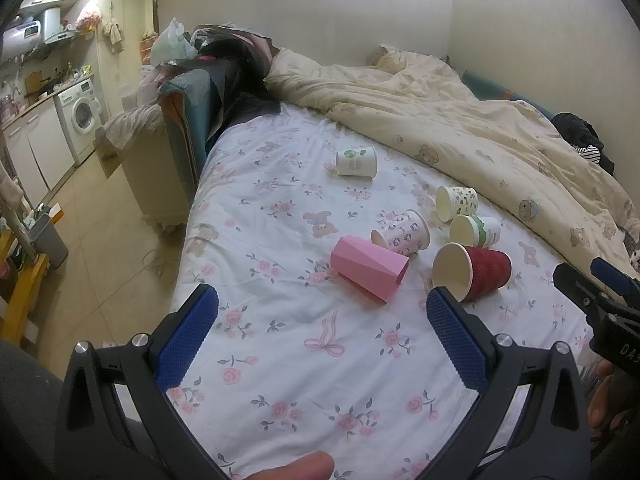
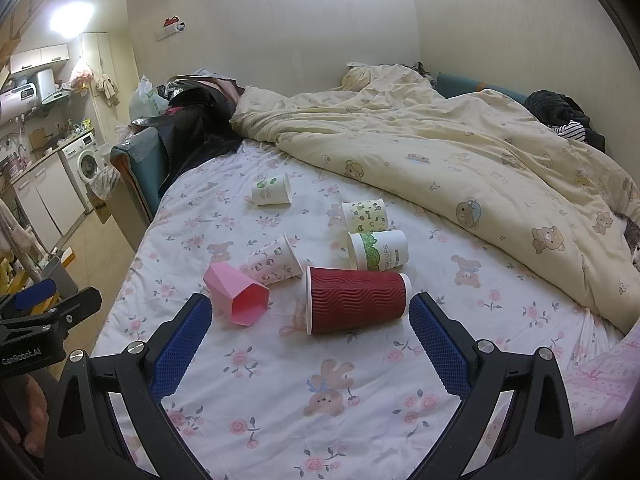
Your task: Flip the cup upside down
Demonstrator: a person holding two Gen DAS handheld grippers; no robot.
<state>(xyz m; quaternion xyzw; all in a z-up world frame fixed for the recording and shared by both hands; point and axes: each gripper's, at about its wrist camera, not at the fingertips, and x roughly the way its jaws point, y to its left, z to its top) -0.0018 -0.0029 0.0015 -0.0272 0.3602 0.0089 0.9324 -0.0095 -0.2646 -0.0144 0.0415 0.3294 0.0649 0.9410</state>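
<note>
A: Cups lie tipped on their sides on the floral bedsheet [image 2: 280, 380]; the red ribbed cup [image 2: 356, 304] is nearest, just ahead of the right gripper [image 2: 310, 328], its rim pointing left.

B: And the others?

A: Pink faceted cup [image 2: 236, 298] just left of the red one; a patterned pink paper cup [image 2: 276, 265] behind it; two green-printed cups [image 2: 378, 254] further back.

B: Grippers?

A: Right gripper's jaws spread wide, holding nothing; left gripper [image 1: 322, 320] likewise spread and empty, above the sheet short of the cups; a cream quilt [image 1: 460, 120] is bunched behind.
</note>
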